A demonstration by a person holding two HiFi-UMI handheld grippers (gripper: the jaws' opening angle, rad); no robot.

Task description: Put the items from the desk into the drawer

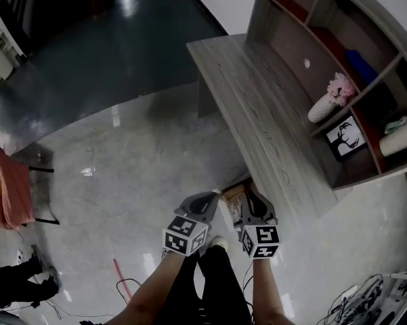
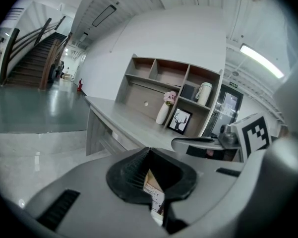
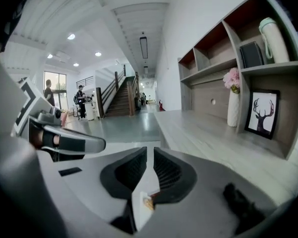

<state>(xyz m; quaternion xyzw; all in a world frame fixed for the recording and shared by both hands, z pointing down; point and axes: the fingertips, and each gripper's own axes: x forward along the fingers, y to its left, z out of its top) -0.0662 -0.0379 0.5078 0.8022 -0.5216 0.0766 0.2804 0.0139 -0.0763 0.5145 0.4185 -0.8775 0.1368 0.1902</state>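
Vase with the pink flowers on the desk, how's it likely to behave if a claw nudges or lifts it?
The vase is tall and narrow with flowers on top, so a sideways push would probably tip it rather than slide it. Its smooth white surface looks glazed, likely slippery and breakable. A fall could hit the framed picture beside it.

Small brown-and-white printed box (image 1: 233,205), tilted, gripped by left tongs (image 2: 149,157) and right tongs (image 3: 150,157)
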